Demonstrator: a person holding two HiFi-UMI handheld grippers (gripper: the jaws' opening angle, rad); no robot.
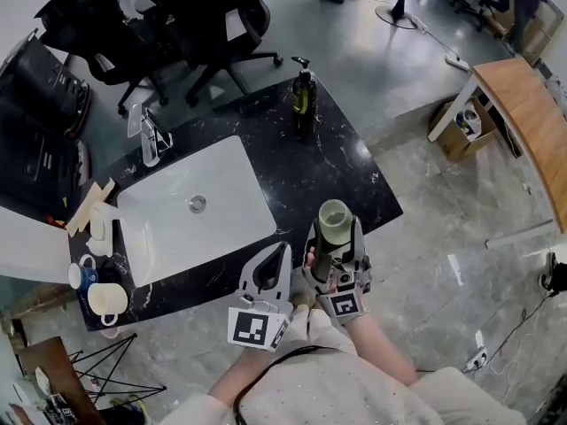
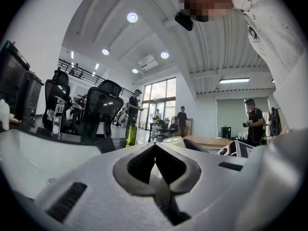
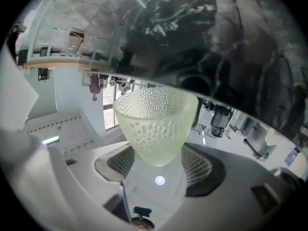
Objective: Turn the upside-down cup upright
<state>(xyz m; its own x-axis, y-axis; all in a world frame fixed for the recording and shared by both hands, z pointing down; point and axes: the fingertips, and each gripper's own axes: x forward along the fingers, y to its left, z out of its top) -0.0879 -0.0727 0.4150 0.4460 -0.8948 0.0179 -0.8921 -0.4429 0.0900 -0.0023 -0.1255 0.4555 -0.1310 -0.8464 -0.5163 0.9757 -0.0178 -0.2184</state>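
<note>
Your black marble desk point(image 1: 350, 171), holding a white rectangular sink point(image 1: 177, 224), stands on a glossy grey floor point(image 1: 443, 237). Your left hand-held gripper point(image 1: 283, 250) is clenched on nothing. The dark green pump bottle point(image 1: 303, 96) has print too small to read. Your right hand-held gripper point(image 1: 337, 242) grasps the pale green dimpled cup point(image 1: 334, 217) above the desk's near edge, base hidden.

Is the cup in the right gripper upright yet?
No, upside down: held in the right gripper, the cup has its wide mouth toward the counter, narrow base away.
</note>
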